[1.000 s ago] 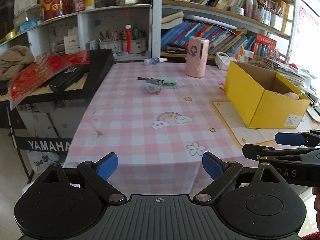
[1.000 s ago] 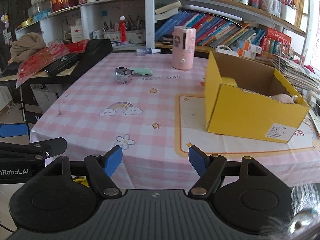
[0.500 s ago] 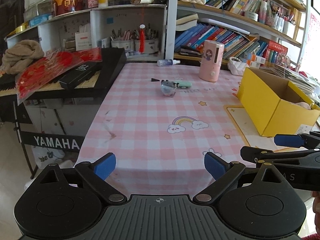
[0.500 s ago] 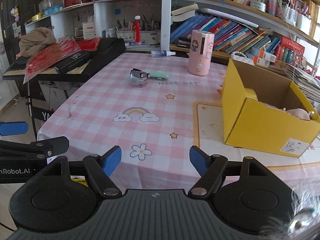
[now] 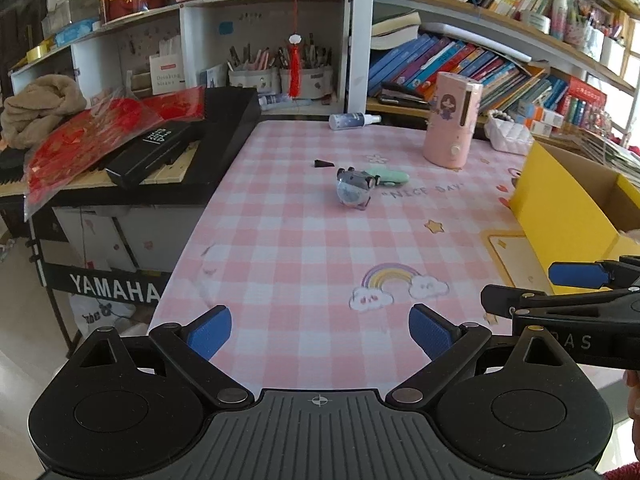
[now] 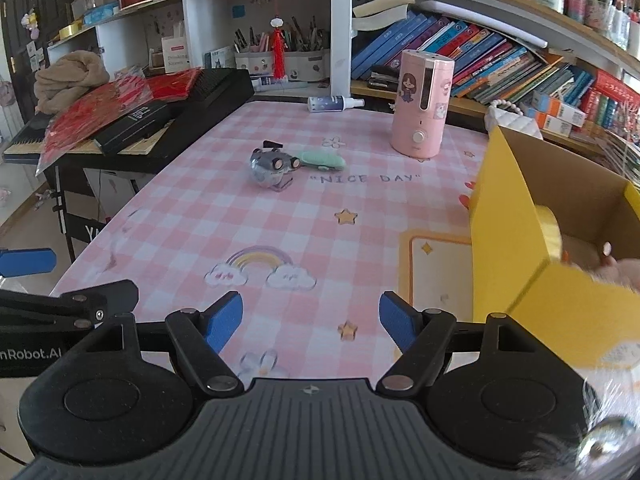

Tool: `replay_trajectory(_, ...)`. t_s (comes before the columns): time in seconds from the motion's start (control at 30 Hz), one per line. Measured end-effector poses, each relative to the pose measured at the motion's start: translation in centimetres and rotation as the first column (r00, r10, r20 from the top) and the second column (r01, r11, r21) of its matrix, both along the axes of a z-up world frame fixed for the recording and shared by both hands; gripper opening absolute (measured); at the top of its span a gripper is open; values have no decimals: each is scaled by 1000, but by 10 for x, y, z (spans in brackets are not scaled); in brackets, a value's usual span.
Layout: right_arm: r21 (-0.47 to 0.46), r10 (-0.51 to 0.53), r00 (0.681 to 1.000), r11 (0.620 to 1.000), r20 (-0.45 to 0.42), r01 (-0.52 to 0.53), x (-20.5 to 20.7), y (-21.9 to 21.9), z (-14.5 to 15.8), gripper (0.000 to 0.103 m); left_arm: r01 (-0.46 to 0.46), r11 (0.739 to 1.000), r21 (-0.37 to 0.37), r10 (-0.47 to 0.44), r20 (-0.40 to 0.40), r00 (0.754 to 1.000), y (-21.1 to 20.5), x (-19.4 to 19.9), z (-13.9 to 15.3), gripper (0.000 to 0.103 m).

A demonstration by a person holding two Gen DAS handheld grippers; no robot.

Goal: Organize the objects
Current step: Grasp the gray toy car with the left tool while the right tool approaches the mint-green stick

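Grey toy car (image 6: 269, 168) sits mid-worktop (image 6: 192, 224), touching the green plush (image 6: 322, 160) just beside it. Yellow box (image 6: 508, 232) stands at the worktop's right. Your left claw (image 5: 319, 330) and right claw (image 6: 311, 320) both hang open, empty, over the near edge.

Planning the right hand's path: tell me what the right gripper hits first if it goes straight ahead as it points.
Likely the bare tablecloth: the open, empty right gripper angles down at it, short of the grey toy. Depth is uncertain.
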State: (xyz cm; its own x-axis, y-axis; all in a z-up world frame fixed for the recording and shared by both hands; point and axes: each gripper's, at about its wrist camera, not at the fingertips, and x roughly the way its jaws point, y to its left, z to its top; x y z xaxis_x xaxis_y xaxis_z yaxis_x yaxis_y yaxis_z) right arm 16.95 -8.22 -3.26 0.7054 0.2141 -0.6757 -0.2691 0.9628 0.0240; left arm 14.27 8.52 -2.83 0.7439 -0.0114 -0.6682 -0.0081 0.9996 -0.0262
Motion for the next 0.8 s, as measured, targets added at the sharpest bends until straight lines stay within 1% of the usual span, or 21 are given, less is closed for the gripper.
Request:
replay_trajectory(0.3, 10, 36, 999, 999, -12, -35, 63, -8, 0, 74, -31, 999, 10, 32, -13, 999, -9, 53, 2, 97)
replay_trajectory(0.43, 16, 44, 999, 999, -17, -44, 91, -13, -1, 74, -25, 1000, 16, 25, -19, 1000, -15, 76, 3, 98)
replay_trajectory(0.53, 19, 51, 998, 999, -21, -50, 112, -16, -1, 74, -21, 999, 30, 21, -18, 1000, -19, 92, 2, 101)
replay_trajectory(0.63, 19, 61, 998, 998, -18, -61, 133, -18, 0, 74, -17, 999, 39, 18, -15, 1000, -24, 109, 2, 101)
replay_trajectory(0.8, 26, 73, 997, 997, -13, -73, 168, -20, 4, 74, -2, 1000, 17, 3, -26, 1000, -29, 136, -1, 102)
